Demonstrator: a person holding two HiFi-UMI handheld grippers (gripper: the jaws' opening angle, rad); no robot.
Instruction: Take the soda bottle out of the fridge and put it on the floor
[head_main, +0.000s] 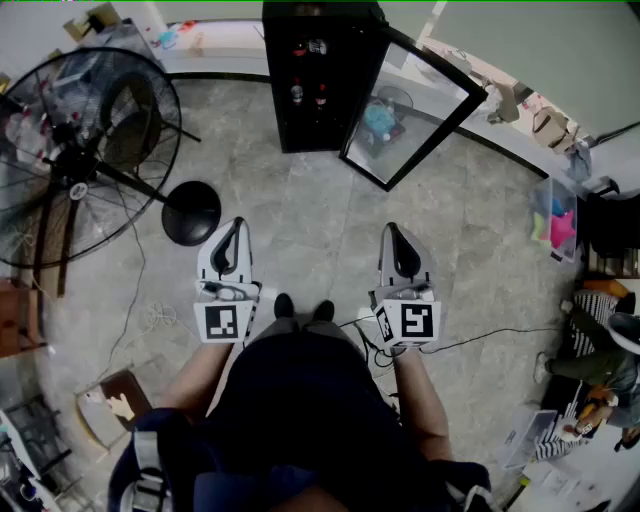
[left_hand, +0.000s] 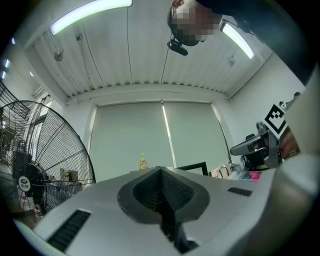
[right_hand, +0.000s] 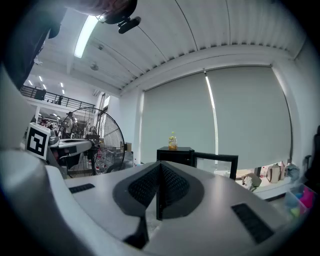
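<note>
Facing the open-doored fridge (head_main: 285, 115), left gripper (head_main: 237, 228) and right gripper (head_main: 393, 232) are both clenched empty.

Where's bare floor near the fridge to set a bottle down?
Open tile between the fridge, its open door and the person's shoes; more right of the door. Crowded left: fan, its round base, cables. Right edge: bin, clutter.
</note>
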